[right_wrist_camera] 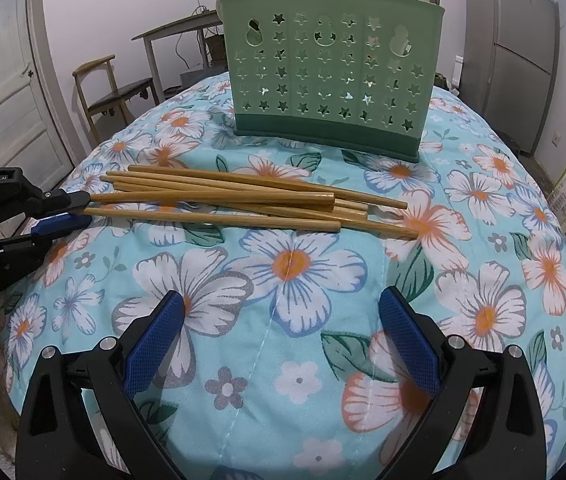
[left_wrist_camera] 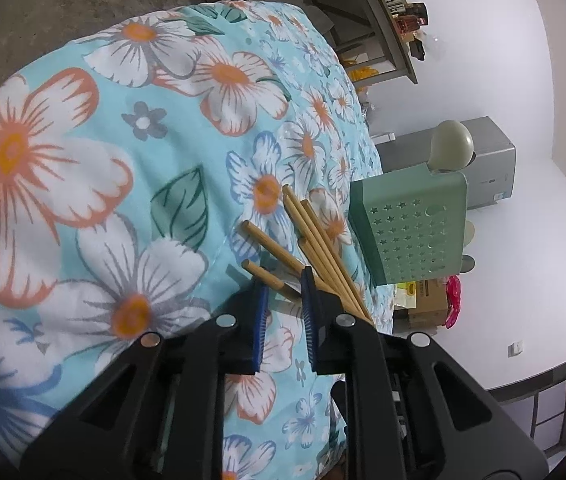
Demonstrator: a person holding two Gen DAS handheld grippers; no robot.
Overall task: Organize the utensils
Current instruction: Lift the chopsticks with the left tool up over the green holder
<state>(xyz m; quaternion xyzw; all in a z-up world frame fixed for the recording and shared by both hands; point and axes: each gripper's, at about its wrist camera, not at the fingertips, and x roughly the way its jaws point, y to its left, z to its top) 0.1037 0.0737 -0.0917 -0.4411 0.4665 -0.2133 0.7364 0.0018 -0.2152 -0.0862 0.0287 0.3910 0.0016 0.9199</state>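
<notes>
Jaws apart; left gripper (right_wrist_camera: 77, 210) marked "GenRobot.AI"

Counter (right_wrist_camera: 283, 320), floral cloth: chopsticks (right_wrist_camera: 243, 200) in a loose pile, frame centre; green holder (right_wrist_camera: 331, 68) upright, upper centre.

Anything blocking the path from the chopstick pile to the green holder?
Nothing visible. The chopsticks lie on bare floral cloth just in front of the green holder. The left tool sits at their thin ends; the right tool hangs open, short of them.
</notes>
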